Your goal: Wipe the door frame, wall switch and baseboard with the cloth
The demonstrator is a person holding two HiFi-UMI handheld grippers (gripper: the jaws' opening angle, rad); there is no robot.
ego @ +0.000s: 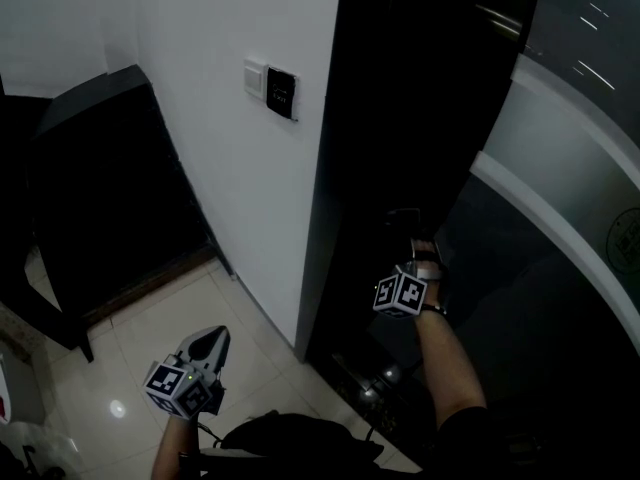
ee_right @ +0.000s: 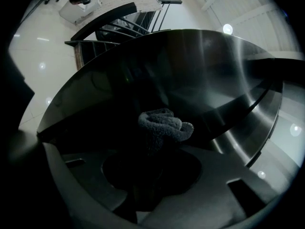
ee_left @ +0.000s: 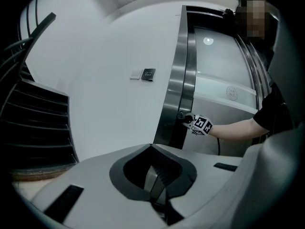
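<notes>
Plainly the cloth [ee_right: 164,125] is where we want it: bunched into a grey wad, pinched at the tips of the right hand-held gripper [ee_right: 153,149] and pushed against the dark metal door frame [ee_left: 180,80]. The frame's long axis runs straight up and down, so we judge that the wiping stroke should follow that line. From the cloth, the wall switch [ego: 281,90] lies higher and to our left, past the frame's edge on the white wall [ego: 220,178]. The foot of the wall lies below, down by the tiled floor [ego: 180,318]; we cannot make out a baseboard there. The right arm is the nearer one to the frame and the switch. The left hand-held gripper [ee_left: 156,173] hangs low over the floor, its jaws pressed together with nothing between them.

We count one cloth, one door frame and two hand-held grippers. The wall carries two plates side by side: the dark switch and a white plate [ego: 254,78] just to its left.
</notes>
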